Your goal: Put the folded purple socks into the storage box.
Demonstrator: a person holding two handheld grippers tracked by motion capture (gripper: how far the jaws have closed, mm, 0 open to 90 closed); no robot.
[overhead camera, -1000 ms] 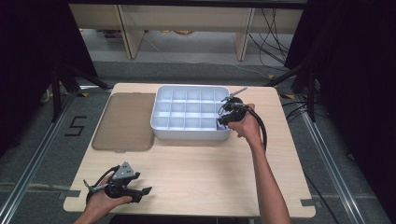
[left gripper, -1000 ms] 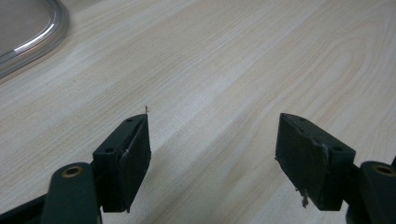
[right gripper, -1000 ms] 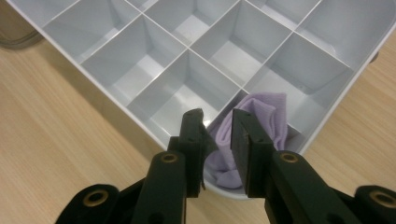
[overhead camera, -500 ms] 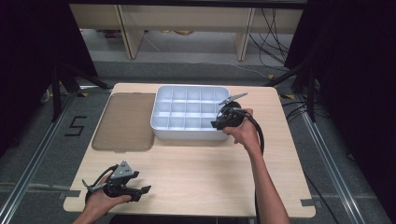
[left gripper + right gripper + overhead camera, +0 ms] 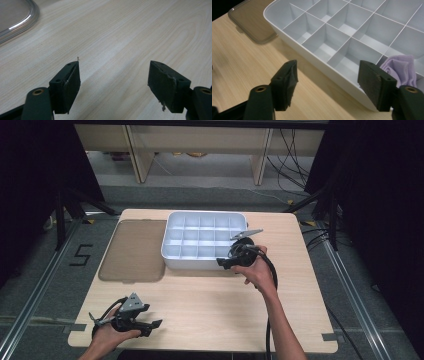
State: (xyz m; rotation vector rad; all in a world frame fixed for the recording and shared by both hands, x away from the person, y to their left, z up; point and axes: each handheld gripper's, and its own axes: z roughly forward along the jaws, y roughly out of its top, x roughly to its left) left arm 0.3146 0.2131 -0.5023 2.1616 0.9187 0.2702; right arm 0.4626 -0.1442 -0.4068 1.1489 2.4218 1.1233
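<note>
On the wooden counter [image 5: 210,305], your right hand-held gripper [image 5: 329,82] is hovering open at the divided tray's [image 5: 317,58] near rim; the purple cloth [image 5: 400,68] is lying in its near-right compartment, so approach squarely.

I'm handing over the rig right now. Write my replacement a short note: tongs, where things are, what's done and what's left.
Right tongs: open, holding nothing, at the near right edge of the white divided tray.
Left tongs: open, holding nothing, low over the near left corner of the table, away from the work.
Purple cloth: lying bunched in a near-row compartment of the tray, just beyond the right tongs.
Lid: flat on the table, left of the tray, so the tray is open.
Done: the cloth looks placed.
Left: probably putting the lid on; the other compartments in sight are bare.
</note>
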